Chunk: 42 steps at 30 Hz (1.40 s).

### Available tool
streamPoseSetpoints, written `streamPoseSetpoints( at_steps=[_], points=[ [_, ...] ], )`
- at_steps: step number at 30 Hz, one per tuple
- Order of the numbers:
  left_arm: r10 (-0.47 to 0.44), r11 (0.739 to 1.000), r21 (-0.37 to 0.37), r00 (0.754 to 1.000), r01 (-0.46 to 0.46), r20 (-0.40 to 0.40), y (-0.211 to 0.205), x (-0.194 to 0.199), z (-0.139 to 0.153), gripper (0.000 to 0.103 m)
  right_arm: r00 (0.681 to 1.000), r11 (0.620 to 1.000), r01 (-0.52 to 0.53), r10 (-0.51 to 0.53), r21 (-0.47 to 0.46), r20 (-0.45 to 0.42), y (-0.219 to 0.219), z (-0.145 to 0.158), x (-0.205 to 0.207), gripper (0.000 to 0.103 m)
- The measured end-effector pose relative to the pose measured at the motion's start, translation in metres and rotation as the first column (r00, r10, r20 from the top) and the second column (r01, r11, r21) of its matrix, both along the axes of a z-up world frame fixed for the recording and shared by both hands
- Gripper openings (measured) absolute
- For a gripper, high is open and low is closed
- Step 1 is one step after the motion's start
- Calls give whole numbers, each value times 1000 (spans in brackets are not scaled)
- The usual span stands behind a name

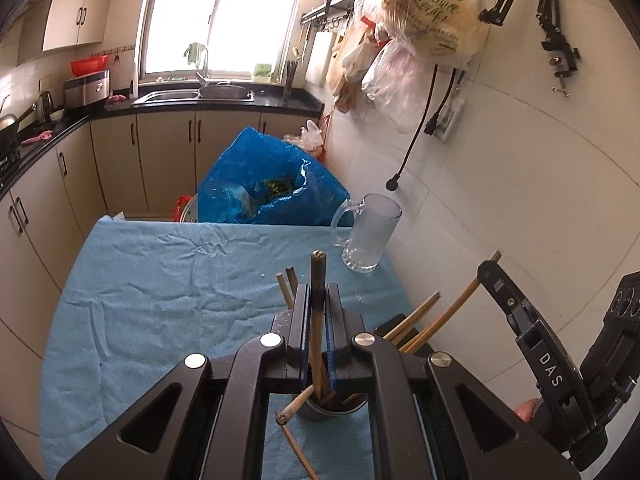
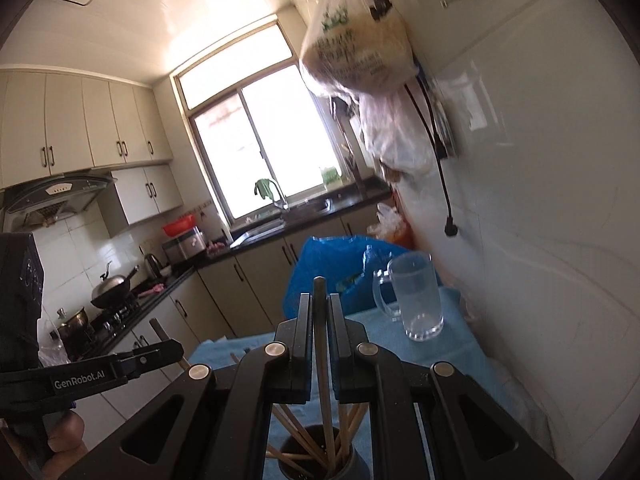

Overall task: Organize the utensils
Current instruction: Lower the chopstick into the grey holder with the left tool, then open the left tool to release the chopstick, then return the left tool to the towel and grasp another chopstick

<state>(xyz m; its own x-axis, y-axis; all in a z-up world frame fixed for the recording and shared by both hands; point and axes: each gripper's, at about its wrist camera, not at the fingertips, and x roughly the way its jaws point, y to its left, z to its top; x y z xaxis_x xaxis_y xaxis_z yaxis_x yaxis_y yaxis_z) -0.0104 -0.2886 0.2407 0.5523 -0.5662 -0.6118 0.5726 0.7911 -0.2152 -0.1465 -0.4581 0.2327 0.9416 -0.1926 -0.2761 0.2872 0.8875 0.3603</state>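
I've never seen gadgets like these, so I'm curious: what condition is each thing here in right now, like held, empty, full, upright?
Left gripper: shut on a chopstick.
Right gripper: shut on another chopstick.
Metal cup: upright, holding many chopsticks.
Glass mug: upright, empty.
Loose chopstick: lying on the cloth.
Blue cloth: spread out, wrinkled.
Blue bag: open.

Taking the glass mug as landmark: it stands at the far right corner of the blue cloth, close to the tiled wall, so little room is left on that side. Left of the mug the cloth lies bare and open (creased, nothing standing on it). Behind the mug a blue bag blocks the far edge. Nearer than the mug, a metal cup bristling with chopsticks stands in the way.
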Motion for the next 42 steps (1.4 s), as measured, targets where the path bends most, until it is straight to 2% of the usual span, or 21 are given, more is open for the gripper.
streamPoseSetpoints(
  at_steps=[2, 3, 4, 6, 8, 12, 16, 19, 23, 27, 32, 34, 38, 42],
  points=[
    [5, 1000, 4, 1000, -5, -7, -1, 2, -1, 13, 1000, 999, -16, 16, 29, -12, -5, -4, 2, 10],
    [6, 1000, -1, 1000, -6, -10, 0, 3, 0, 20, 1000, 999, -22, 22, 38, -13, -6, -4, 1, 11],
    [7, 1000, -5, 1000, -7, -11, 1, 3, 1, 27, 1000, 999, -23, 23, 44, -12, -8, -3, 0, 16],
    [6, 1000, -21, 1000, -6, -6, 6, 0, 6, 33, 1000, 999, -23, 23, 45, -1, -8, -1, -5, 23],
    [0, 999, -34, 1000, 0, -1, 10, -4, 11, 34, 1000, 999, -20, 20, 38, 19, -7, 3, -13, 31],
    [7, 998, -64, 1000, -6, 15, 32, -19, 20, 39, 999, 999, -16, 14, 45, 50, -4, 10, -35, 37],
    [26, 996, -92, 999, -23, 30, 66, -36, 20, 44, 998, 998, -27, 24, 55, 49, 2, 4, -59, 43],
    [56, 995, -84, 998, -53, 30, 93, -44, 9, 46, 998, 996, -61, 62, 71, -2, 9, -13, -67, 43],
    [107, 994, -32, 994, -108, -28, 132, -45, -30, 46, 986, 987, -125, 135, 100, -98, 24, -49, -69, 43],
    [187, 982, 39, 971, -183, -151, 170, -31, -88, 46, 949, 973, -182, 212, 143, -232, 45, -98, -59, 43],
    [234, 971, 107, 932, -212, -277, 202, -20, -146, 46, 861, 949, -228, 300, 216, -411, 70, -156, -29, 43],
    [251, 967, 118, 920, -226, -301, 211, -18, -159, 46, 830, 945, -239, 318, 223, -459, 78, -170, -17, 43],
    [271, 962, 119, 898, -245, -346, 226, -9, -177, 46, 794, 944, -252, 327, 212, -513, 87, -180, 3, 43],
    [266, 964, 107, 895, -244, -357, 231, -5, -182, 46, 767, 952, -260, 305, 161, -564, 92, -185, 27, 43]
  ],
)
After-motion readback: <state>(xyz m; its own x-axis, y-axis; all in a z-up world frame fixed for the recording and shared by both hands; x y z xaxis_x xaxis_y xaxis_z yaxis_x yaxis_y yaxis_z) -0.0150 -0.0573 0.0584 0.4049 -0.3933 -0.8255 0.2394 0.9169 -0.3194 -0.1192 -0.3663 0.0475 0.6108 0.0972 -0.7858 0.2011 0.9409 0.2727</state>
